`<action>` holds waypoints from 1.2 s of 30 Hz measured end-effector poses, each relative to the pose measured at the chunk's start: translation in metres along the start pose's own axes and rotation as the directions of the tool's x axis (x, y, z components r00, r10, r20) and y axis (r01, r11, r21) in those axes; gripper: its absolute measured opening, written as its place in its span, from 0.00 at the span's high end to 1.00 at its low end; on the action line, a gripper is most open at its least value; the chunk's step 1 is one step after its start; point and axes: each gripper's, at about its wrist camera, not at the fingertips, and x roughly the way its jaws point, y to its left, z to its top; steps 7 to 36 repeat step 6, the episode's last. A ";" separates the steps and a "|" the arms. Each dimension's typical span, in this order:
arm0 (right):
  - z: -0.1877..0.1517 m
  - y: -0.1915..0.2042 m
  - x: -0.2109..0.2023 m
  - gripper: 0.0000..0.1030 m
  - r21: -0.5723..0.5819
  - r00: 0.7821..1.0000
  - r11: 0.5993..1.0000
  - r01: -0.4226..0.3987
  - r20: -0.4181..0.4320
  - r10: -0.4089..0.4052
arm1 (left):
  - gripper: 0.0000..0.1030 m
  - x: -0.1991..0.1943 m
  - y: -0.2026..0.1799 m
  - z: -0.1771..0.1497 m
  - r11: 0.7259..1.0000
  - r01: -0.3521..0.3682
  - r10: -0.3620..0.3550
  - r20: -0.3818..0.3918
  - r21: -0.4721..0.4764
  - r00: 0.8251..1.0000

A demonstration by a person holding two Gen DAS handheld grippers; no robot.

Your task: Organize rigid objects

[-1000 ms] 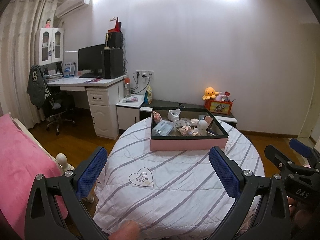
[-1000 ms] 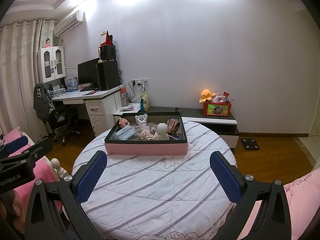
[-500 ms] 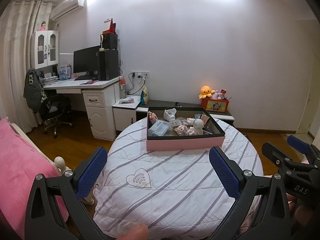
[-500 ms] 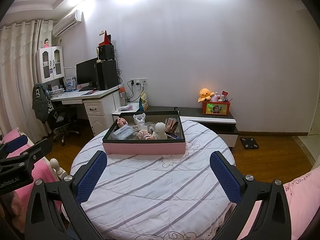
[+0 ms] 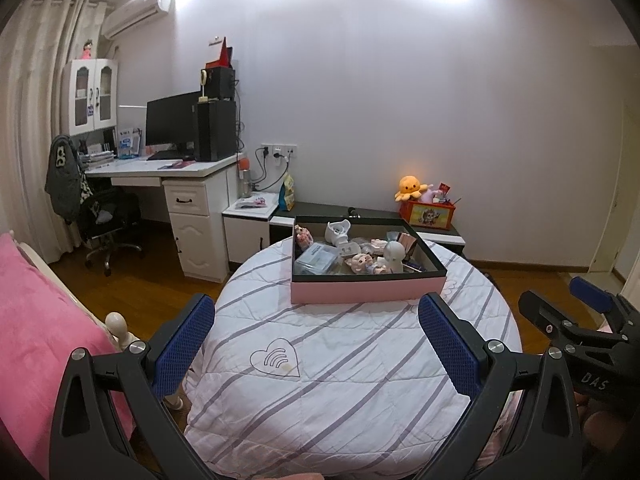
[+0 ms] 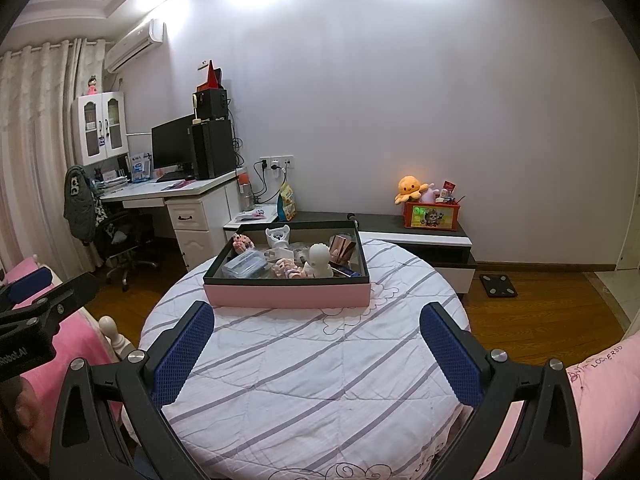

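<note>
A pink box with a black rim (image 5: 367, 291) (image 6: 286, 295) stands at the far side of a round table under a striped white cloth (image 5: 344, 364) (image 6: 304, 368). Inside lie small rigid things: a white round-headed figure (image 5: 393, 255) (image 6: 319, 261), a clear plastic case (image 5: 316, 259) (image 6: 245, 265), a pink doll (image 5: 303, 235) and a white cup-like figure (image 5: 338, 230) (image 6: 277, 236). My left gripper (image 5: 316, 346) hangs open over the table's near half, holding nothing. My right gripper (image 6: 316, 350) is open and empty too, well short of the box.
A white desk (image 5: 168, 168) with a monitor and a black chair (image 5: 104, 216) stands at the left. A low dark cabinet (image 6: 412, 226) behind the table carries an orange toy box with a plush octopus (image 6: 410, 188). Pink bedding (image 5: 36, 320) lies at the left, wooden floor around.
Both views have drawn back and risen a little, so the box sits slightly farther off. Both grippers stay open and empty.
</note>
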 end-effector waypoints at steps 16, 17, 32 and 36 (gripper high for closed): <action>-0.001 0.001 0.000 0.00 0.001 1.000 1.000 -0.003 0.000 0.003 | 0.00 0.001 0.000 0.002 1.000 -0.001 0.001 0.000 0.007 1.000; -0.001 0.001 0.000 0.00 0.001 1.000 1.000 -0.003 0.000 0.003 | 0.00 0.001 0.000 0.002 1.000 -0.001 0.001 0.000 0.007 1.000; -0.001 0.001 0.000 0.00 0.001 1.000 1.000 -0.003 0.000 0.003 | 0.00 0.001 0.000 0.002 1.000 -0.001 0.001 0.000 0.007 1.000; -0.001 0.001 0.000 0.00 0.001 1.000 1.000 -0.003 0.000 0.003 | 0.00 0.001 0.000 0.002 1.000 -0.001 0.001 0.000 0.007 1.000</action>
